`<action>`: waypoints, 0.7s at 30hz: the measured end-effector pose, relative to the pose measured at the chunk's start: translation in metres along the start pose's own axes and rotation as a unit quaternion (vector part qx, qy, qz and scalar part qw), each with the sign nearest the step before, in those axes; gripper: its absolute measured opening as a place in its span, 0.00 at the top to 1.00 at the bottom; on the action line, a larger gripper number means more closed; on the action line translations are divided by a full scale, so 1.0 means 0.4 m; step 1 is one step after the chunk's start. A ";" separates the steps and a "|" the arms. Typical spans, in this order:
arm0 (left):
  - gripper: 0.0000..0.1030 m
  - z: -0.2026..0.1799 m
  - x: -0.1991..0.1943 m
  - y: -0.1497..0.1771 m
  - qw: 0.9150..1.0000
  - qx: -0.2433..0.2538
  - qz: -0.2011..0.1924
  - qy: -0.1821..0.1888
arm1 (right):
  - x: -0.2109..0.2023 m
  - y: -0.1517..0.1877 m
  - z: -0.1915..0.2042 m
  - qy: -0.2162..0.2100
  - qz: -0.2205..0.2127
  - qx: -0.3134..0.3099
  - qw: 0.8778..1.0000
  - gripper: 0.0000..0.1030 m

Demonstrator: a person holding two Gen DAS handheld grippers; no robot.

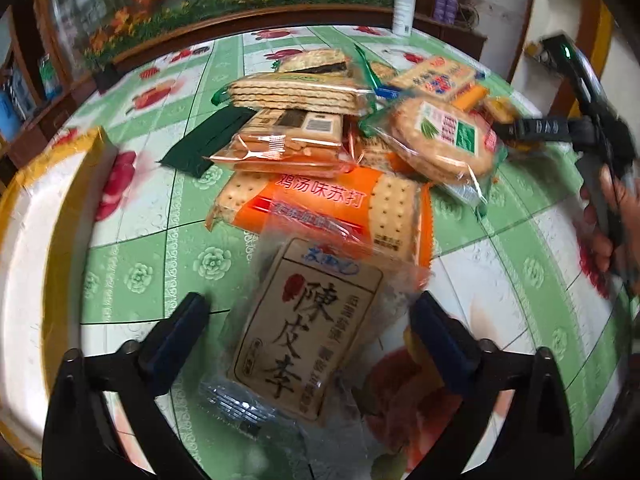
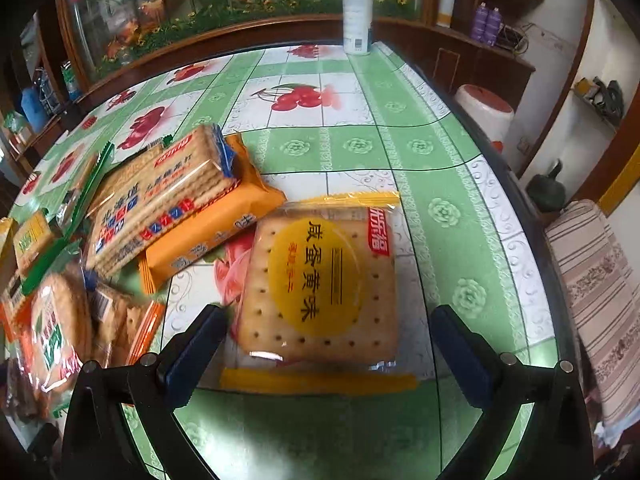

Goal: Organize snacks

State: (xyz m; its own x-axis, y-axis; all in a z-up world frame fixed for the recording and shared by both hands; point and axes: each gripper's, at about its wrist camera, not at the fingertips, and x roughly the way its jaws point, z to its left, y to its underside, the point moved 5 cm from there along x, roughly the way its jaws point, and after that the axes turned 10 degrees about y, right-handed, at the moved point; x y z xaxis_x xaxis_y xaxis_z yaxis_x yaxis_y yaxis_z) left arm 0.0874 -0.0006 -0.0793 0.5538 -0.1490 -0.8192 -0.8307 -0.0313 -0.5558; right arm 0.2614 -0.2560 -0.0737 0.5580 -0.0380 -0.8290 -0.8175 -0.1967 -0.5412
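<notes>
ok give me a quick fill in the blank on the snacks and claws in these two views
1. The tan plum packet lies between the open fingers of the ____ claw.
2. The square cracker packet in front of the right claw has a round ____ label.
3. The white spray bottle stands ____ at the far edge of the table.
4. The tablecloth's white squares show red ____.

Missing words: left; yellow; upright; cherries

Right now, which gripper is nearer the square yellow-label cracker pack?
Right. The right gripper straddles the square cracker pack, jaws open and not yet pressing. The left gripper is over the brown-label plum packet, across the snack pile.
</notes>
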 end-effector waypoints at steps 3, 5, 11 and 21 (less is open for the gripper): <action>0.35 -0.007 -0.011 -0.007 1.000 0.004 -0.014 -0.007 | -0.014 -0.006 0.001 -0.004 -0.017 -0.008 1.000 0.20; 0.46 -0.014 -0.014 -0.009 1.000 0.005 -0.017 -0.006 | -0.018 -0.005 0.000 -0.007 -0.017 -0.009 1.000 0.32; 0.53 -0.024 -0.037 0.012 0.999 -0.010 -0.031 0.020 | -0.060 0.040 -0.011 -0.043 -0.023 0.013 0.999 0.32; 0.55 -0.031 -0.139 0.032 0.996 -0.029 -0.079 0.042 | -0.244 0.166 -0.002 -0.105 -0.058 0.021 0.993 0.32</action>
State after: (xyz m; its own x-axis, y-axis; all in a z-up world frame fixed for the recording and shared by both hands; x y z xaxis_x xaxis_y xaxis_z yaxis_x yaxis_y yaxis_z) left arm 0.0454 -0.0048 -0.0391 0.6728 -0.2195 -0.7065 -0.7371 -0.1177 -0.6654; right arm 0.1528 -0.2661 -0.0287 0.6102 0.1876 -0.7697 -0.7574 -0.1467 -0.6362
